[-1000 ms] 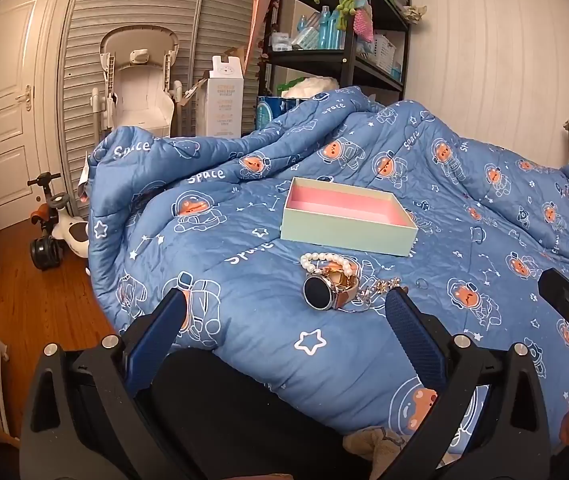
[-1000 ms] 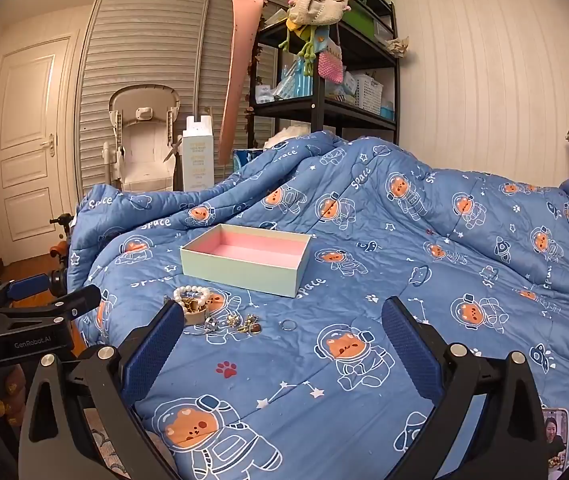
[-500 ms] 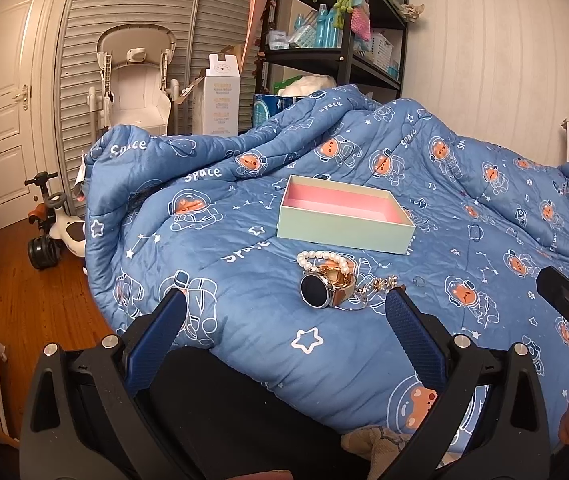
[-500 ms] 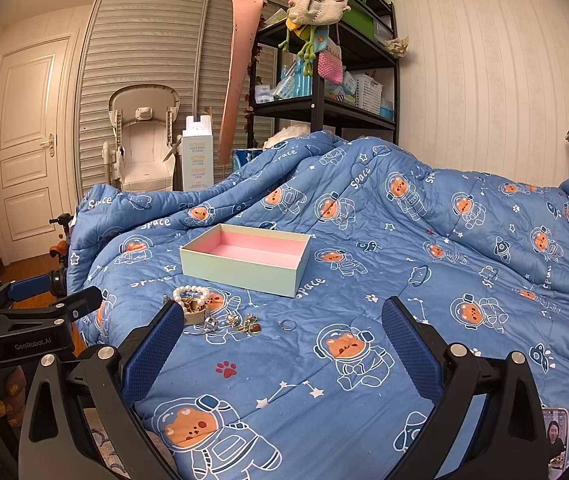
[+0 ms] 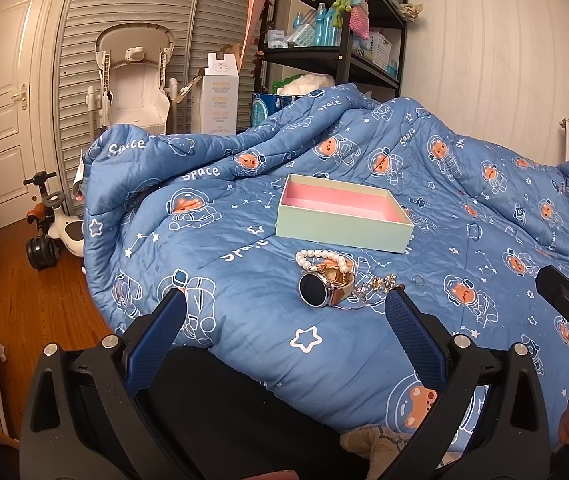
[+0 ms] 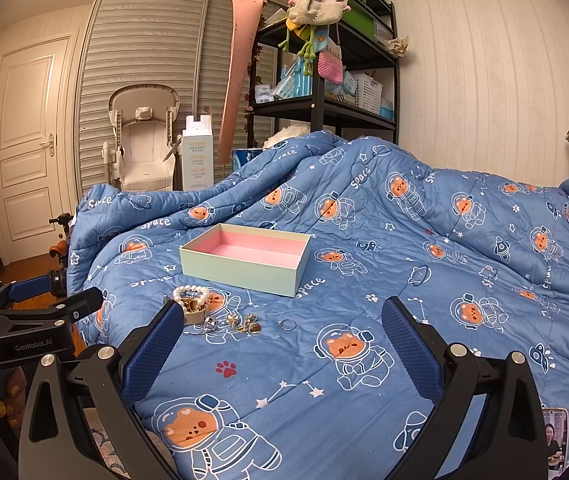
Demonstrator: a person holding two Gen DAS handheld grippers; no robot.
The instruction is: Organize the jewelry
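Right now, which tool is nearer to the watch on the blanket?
Left. The left tool is open with the watch just beyond its fingertips. The right tool is also open, but the watch lies off past its left finger, partly hidden.

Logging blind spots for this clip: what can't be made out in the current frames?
- Small gold pieces beside the ring: too small in either view to tell type or count.
- Watch in the right wrist view: mostly hidden behind the right gripper's near finger.
- Box floor: its front wall blocks the near part in the left wrist view.
- Phone: cut off by the fisheye edge.
- Left gripper: open, holding nothing.
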